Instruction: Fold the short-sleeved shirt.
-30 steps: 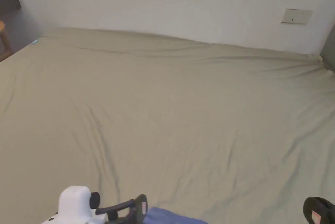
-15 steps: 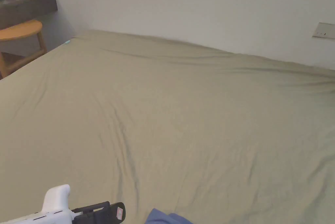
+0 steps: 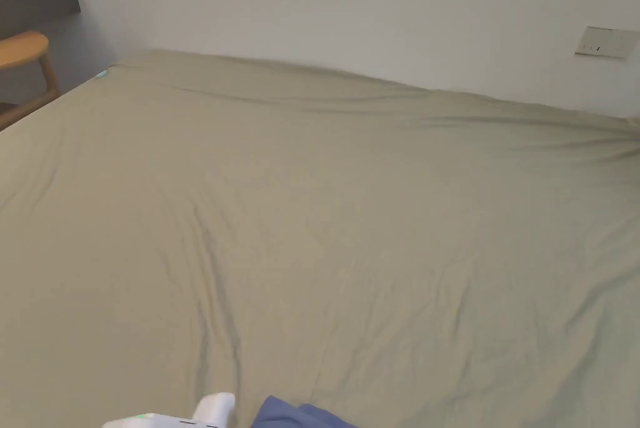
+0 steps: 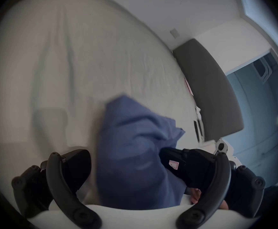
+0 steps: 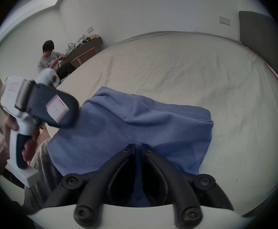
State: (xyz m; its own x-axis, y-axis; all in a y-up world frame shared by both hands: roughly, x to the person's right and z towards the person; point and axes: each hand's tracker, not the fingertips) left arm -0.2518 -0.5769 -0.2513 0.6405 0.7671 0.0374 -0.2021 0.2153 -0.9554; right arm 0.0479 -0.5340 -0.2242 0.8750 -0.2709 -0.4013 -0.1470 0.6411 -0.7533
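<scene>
Gripping a fold of the blue short-sleeved shirt (image 5: 131, 130), the right tongs (image 5: 138, 145) have both jaws pressed together with the cloth pinched between them, in the right gripper view. The shirt lies bunched at the near edge of the bed (image 3: 350, 210), part of it hanging over that edge, and only its far tip peeks up at the bottom of the head view (image 3: 300, 415).

The left tongs (image 4: 125, 158) stand with jaws wide apart, one on each side of the shirt; whether either jaw touches the cloth cannot be told, since that picture is blurred. From the right gripper view the left tongs (image 5: 52, 108) sit just left of the shirt, held by a hand (image 5: 19, 133).

Pale stickers with pink marks show on the jaws, but no writing on them can be made out. A wall plate (image 3: 606, 42) hangs above the bed's far side.

Half a second ago the head view showed the dark jaw of the left tongs beside the shirt; now just its white body (image 3: 187, 413) shows there, closer to the shirt.

A seated person (image 5: 52, 59) is beyond the bed's far left corner.
</scene>
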